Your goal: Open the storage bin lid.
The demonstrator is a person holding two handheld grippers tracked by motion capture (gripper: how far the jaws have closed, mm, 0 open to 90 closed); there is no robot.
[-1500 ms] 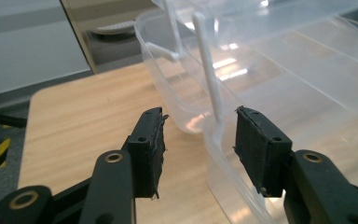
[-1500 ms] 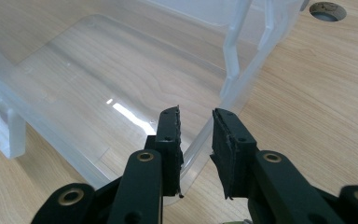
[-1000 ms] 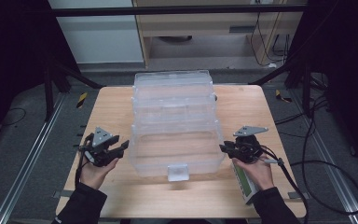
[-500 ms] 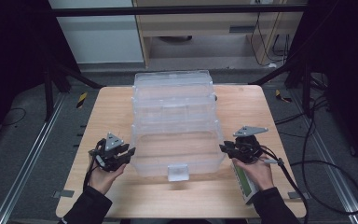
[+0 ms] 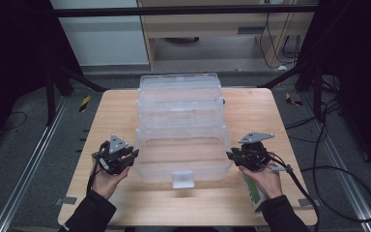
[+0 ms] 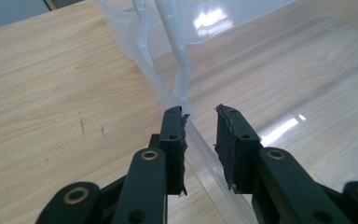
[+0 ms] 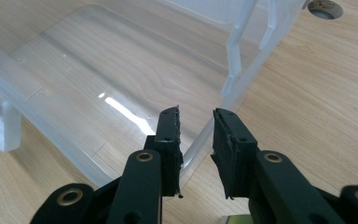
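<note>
I counted three clear plastic bins (image 5: 179,145) stacked on one tabletop (image 5: 111,116), and I held two claws.

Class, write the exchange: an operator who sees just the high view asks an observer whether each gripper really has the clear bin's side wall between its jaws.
Operator: Is the left gripper astride the clear bin wall?
Observer: Yes. In the left gripper view the wall's rim runs between its jaws, which have just been closing. A gap remains on the side toward the bin's inside.
Operator: And the right gripper?
Observer: It is astride too. In the right gripper view the wall's edge lies beside the jaw over the bin's inside, with a gap to the outer jaw.
</note>
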